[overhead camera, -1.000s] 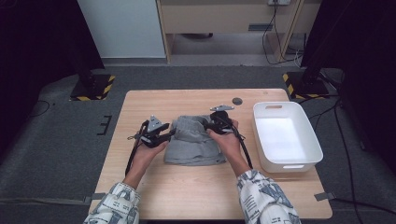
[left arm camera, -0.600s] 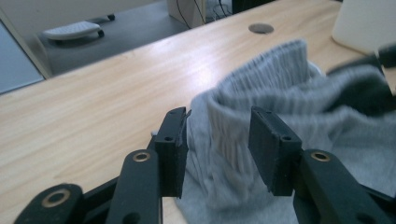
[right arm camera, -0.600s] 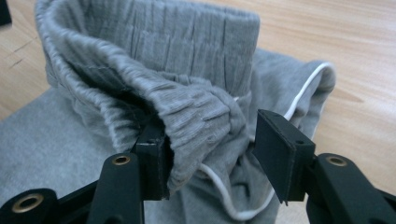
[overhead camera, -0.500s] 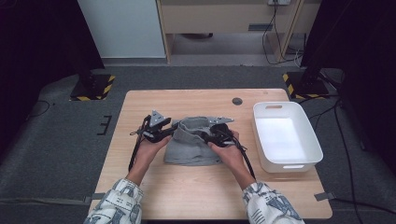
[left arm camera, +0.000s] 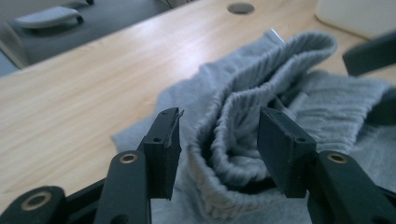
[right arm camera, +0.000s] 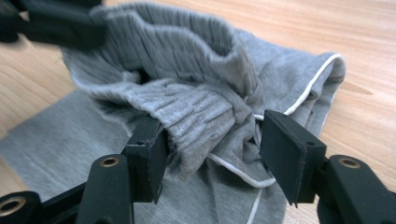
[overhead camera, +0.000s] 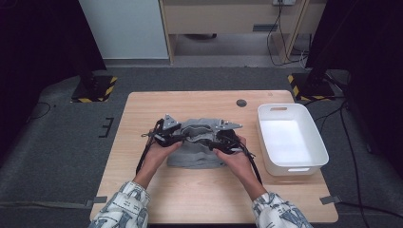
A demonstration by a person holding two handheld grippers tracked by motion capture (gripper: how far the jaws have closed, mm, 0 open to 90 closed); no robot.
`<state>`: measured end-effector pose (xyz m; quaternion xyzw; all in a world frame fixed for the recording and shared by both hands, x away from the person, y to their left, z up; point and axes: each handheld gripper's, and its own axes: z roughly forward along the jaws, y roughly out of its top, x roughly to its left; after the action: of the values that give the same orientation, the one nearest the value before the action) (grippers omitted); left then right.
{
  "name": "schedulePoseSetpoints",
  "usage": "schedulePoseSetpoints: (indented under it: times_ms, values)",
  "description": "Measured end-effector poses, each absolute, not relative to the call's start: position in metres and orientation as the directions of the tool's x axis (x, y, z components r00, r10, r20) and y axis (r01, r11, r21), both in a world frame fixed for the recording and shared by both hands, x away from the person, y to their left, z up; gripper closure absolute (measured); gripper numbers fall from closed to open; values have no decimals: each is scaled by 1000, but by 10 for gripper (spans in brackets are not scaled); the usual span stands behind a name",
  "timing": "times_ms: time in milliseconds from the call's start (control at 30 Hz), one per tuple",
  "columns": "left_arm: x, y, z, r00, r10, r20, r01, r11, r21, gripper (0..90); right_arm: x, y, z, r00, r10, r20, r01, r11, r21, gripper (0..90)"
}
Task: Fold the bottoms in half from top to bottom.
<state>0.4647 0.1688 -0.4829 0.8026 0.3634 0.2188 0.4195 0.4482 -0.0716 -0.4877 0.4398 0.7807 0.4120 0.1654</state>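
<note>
A grey garment (overhead camera: 197, 145), seemingly shorts or sweatpants with a ribbed waistband and a white drawstring, is seen lying bunched at the middle of the wooden table (overhead camera: 142, 109), just left of the white plastic bin (overhead camera: 291, 141). The step in hand is judged to be a release after a fold or a gather of the waistband. The left gripper (overhead camera: 177, 137) is set at the garment's left end; in the left gripper view its jaws have just been opening, and the ribbed waistband (left arm camera: 233, 140) is seen between them with gaps at both pads, so it is let go, not pinched. The right gripper (overhead camera: 215, 140) is set at the right end; its jaws have likewise just been opening, with a fold of ribbed cloth (right arm camera: 205, 126) and the drawstring (right arm camera: 243, 175) lying loosely between them, unclamped. For the next move, both grippers would probably need to be drawn clear of the cloth without the drawstring being snagged, and a fresh edge chosen for the following fold.
</note>
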Motion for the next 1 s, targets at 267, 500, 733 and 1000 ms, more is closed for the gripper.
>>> schedulePoseSetpoints:
  times_ms: [267,500,733,1000]
  values:
    - [467,164,-490,647,760,61,416,-420,807,531,450,-71,-475,-581,806,115,522,261,812,417]
    - [471,166,-499,644,763,57,455,-441,774,635,451,-69,-470,-583,803,121,513,249,821,415]
    - [471,167,-498,633,772,62,457,-437,774,755,459,-64,-471,-579,806,122,516,246,821,434]
    - [470,165,-498,635,770,62,454,-437,776,764,464,-67,-466,-563,812,152,523,208,827,430]
